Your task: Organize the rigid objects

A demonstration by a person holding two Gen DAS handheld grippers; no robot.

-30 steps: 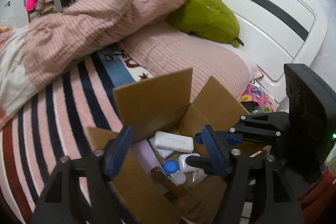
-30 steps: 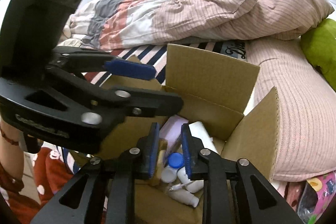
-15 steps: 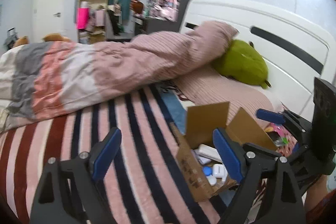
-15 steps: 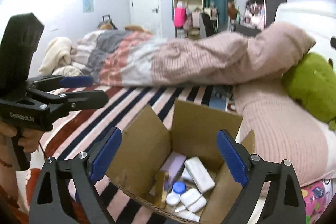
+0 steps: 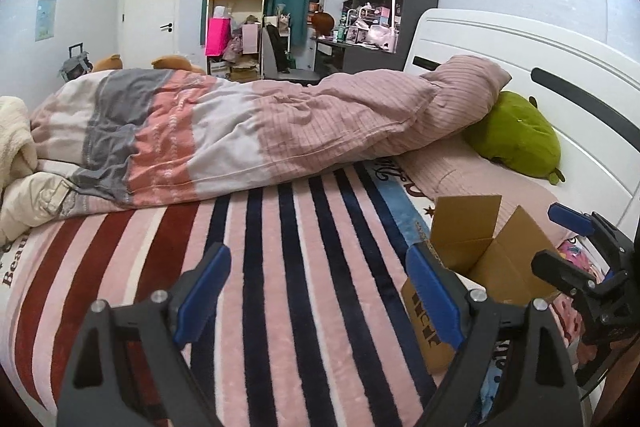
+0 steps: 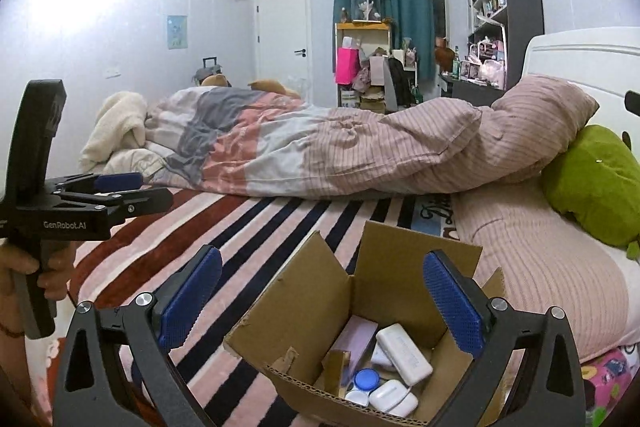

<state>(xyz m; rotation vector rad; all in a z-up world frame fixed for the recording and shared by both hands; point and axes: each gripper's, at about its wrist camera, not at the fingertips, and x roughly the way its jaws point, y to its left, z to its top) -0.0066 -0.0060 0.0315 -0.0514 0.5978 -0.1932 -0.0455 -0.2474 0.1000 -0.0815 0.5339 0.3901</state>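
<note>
An open cardboard box (image 6: 304,311) stands on the striped bed cover near the bed's front edge; it also shows in the left wrist view (image 5: 468,239). Inside lie a white rectangular case (image 6: 404,353), a lilac box (image 6: 354,341), a blue-lidded round case (image 6: 366,379) and a white earbud-type case (image 6: 390,397). My right gripper (image 6: 320,301) is open and empty, raised above and behind the box. My left gripper (image 5: 316,293) is open and empty over the striped cover, left of the box; it shows in the right wrist view (image 6: 132,191).
A rolled pink and grey duvet (image 5: 248,131) lies across the bed. A pink pillow (image 6: 552,263) and a green plush (image 6: 596,183) sit by the white headboard (image 5: 520,59). The striped cover (image 5: 280,267) spreads left of the box.
Both grippers have pulled up and back from inside the box. The right gripper went from nearly shut to wide open. The left has swung left over the cover.
</note>
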